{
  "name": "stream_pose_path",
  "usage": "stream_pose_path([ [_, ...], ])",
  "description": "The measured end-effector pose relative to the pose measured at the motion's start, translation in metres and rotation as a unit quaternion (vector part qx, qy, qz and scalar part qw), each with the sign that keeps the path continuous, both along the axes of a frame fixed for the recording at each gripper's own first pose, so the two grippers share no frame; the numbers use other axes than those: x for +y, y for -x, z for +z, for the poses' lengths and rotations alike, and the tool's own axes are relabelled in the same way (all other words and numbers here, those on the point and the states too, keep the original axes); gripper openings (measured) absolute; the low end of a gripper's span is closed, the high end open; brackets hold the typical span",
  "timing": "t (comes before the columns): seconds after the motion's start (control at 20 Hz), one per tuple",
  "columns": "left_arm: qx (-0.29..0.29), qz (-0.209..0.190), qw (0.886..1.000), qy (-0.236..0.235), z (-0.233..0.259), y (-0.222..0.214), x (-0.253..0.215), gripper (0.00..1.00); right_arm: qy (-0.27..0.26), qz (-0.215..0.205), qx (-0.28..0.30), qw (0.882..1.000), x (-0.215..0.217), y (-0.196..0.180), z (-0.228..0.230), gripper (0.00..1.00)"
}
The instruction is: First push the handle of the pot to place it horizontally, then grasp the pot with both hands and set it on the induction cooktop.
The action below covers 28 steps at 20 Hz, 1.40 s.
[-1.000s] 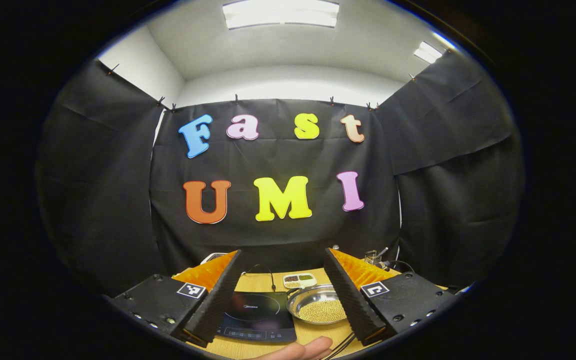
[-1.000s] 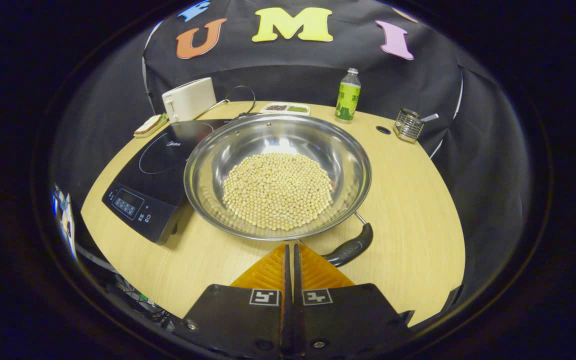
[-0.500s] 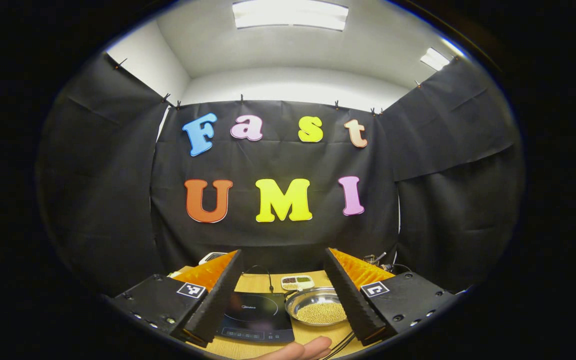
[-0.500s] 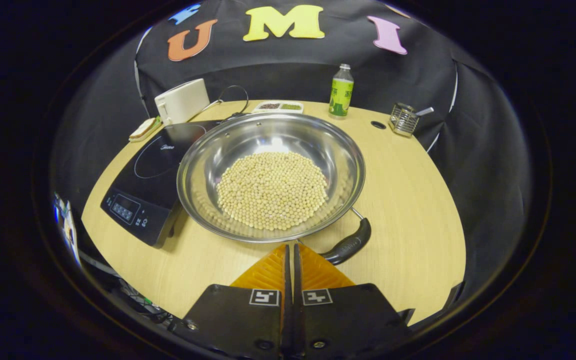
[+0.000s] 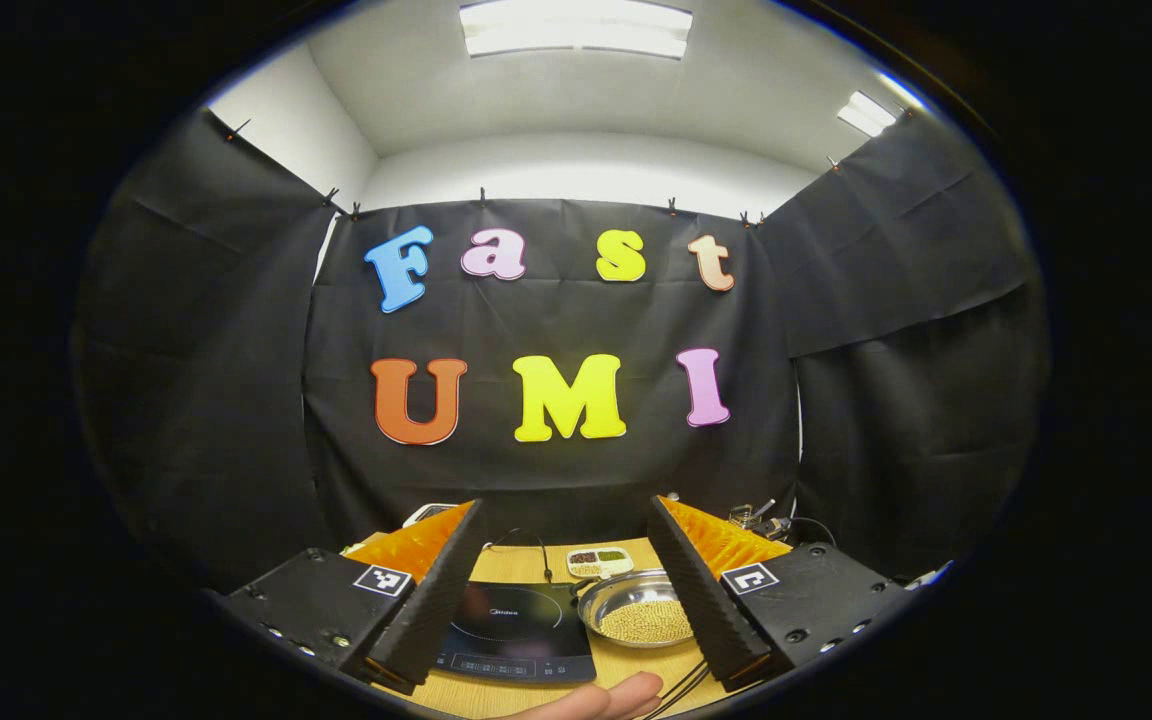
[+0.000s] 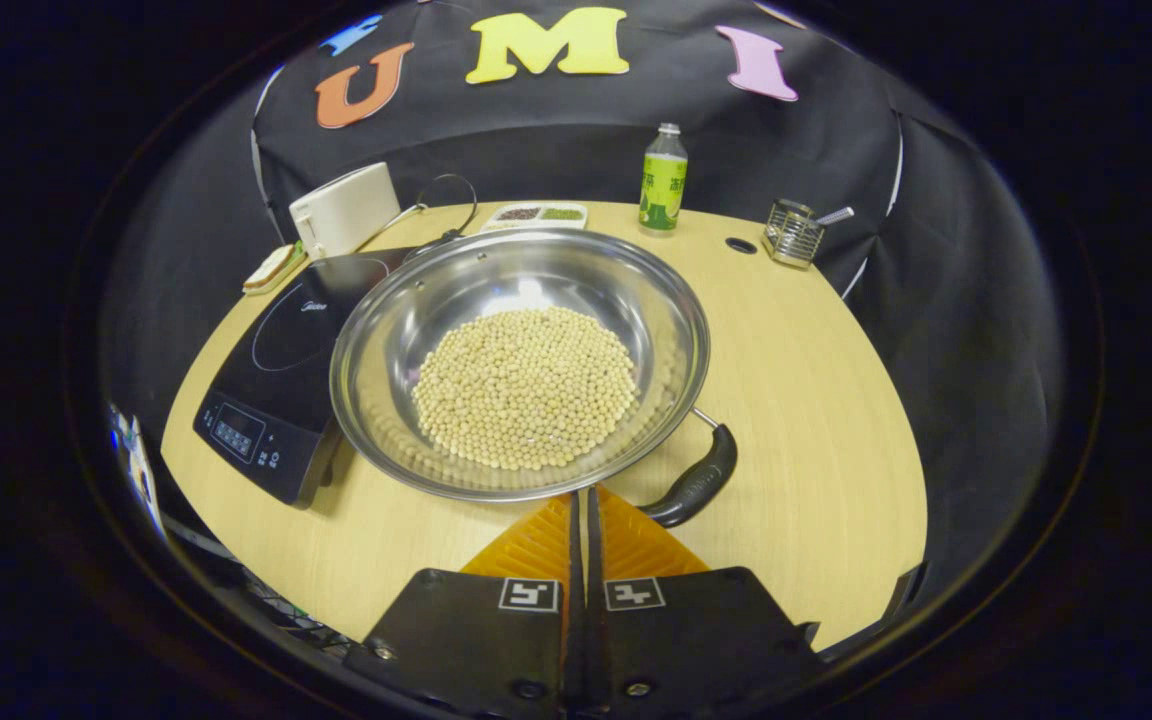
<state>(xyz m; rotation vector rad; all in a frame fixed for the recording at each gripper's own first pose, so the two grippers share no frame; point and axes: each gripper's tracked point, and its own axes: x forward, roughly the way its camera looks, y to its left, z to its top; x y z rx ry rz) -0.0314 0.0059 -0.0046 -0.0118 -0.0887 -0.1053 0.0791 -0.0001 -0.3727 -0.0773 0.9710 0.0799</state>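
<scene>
Pot [image 6: 521, 360]: frame centre in right gripper view, just above closed right gripper [image 6: 581, 500]; handle [image 6: 691, 480] lower right of rim, beside fingers. Left gripper [image 5: 566, 590]: open, empty, pot far between jaws. Cooktop [image 6: 281, 385] partly hidden behind pot.

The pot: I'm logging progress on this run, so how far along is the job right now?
Early. Nothing looks finished: the pot sits on the table beside the induction cooktop, its handle angled toward the camera. In hand: the right gripper, fingers closed on nothing, sits by the near rim next to the handle, seemingly ready to push. Left: the left gripper is open and far back; two-handed grasp and placement remain.
</scene>
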Motion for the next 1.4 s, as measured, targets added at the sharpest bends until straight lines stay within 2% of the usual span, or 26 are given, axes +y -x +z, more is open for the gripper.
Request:
stream_pose_path([
  [0.15, -0.002, 0.004, 1.0, -0.008, -0.002, -0.001, 0.001, 0.96, 0.001, -0.008, 0.0, 1.0, -0.007, -0.005, -0.001, 0.01],
  [0.25, 0.001, 0.002, 1.0, -0.004, -0.002, -0.001, -0.001, 0.97, 0.0, -0.016, 0.0, 1.0, -0.011, -0.008, -0.001, 0.04],
  [0.45, 0.004, 0.004, 1.0, -0.002, -0.002, -0.002, 0.001, 0.97, 0.001, -0.032, -0.001, 0.999, -0.021, -0.016, -0.001, 0.01],
  [0.5, 0.003, 0.004, 1.0, -0.001, -0.001, -0.001, 0.002, 0.96, 0.004, -0.036, -0.001, 0.999, -0.024, -0.019, -0.001, 0.04],
  [0.7, 0.008, 0.008, 1.0, -0.001, -0.003, -0.003, 0.005, 0.96, -0.007, -0.055, 0.009, 0.998, -0.033, -0.028, -0.003, 0.04],
  [0.75, 0.009, 0.007, 1.0, -0.002, -0.004, -0.004, 0.005, 0.97, -0.01, -0.06, 0.011, 0.998, -0.036, -0.031, -0.003, 0.01],
  [0.85, 0.012, 0.004, 1.0, 0.001, -0.005, -0.006, 0.005, 0.97, -0.015, -0.067, 0.018, 0.997, -0.04, -0.036, -0.006, 0.04],
  [0.9, 0.017, -0.001, 1.0, 0.004, -0.007, -0.008, 0.002, 0.97, -0.017, -0.07, 0.021, 0.997, -0.043, -0.037, -0.006, 0.01],
  [0.95, 0.02, -0.008, 1.0, 0.003, -0.009, -0.008, -0.002, 0.97, -0.017, -0.073, 0.02, 0.997, -0.045, -0.041, -0.005, 0.04],
  [1.0, 0.02, -0.013, 1.0, 0.0, -0.008, -0.01, -0.005, 0.96, -0.016, -0.075, 0.018, 0.997, -0.047, -0.044, -0.005, 0.0],
  [1.25, 0.039, -0.014, 0.999, -0.015, -0.024, -0.027, -0.015, 0.96, -0.021, -0.088, 0.01, 0.996, -0.056, -0.062, -0.006, 0.0],
  [1.3, 0.042, -0.009, 0.999, -0.015, -0.027, -0.03, -0.014, 0.96, -0.022, -0.089, 0.008, 0.996, -0.058, -0.067, -0.006, 0.04],
  [1.4, 0.046, 0.003, 0.999, -0.012, -0.027, -0.042, -0.012, 0.97, -0.029, -0.091, 0.007, 0.995, -0.063, -0.075, -0.008, 0.01],
])
